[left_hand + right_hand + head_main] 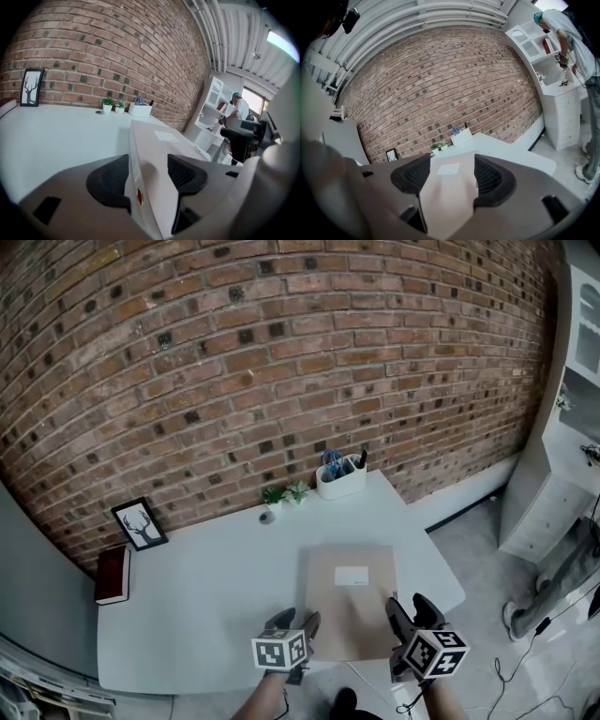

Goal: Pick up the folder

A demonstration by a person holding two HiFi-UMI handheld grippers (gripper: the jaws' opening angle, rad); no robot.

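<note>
A tan folder [349,601] with a white label [352,576] lies flat on the white table [206,596], its near edge at the table's front edge. My left gripper [295,620] is at the folder's near left corner. In the left gripper view its jaws [145,173] stand wide, with the folder's [154,140] edge between the pads. My right gripper [412,606] is at the near right corner. Its jaws [449,176] are also wide apart, with the folder [447,187] filling the gap between them. Neither pair of pads visibly presses on it.
At the back of the table stand a white caddy with pens [339,479], two small plants [286,493] and a framed deer picture [141,524]. A red book [112,575] lies at the left edge. White shelving [562,456] and a person [572,42] are to the right.
</note>
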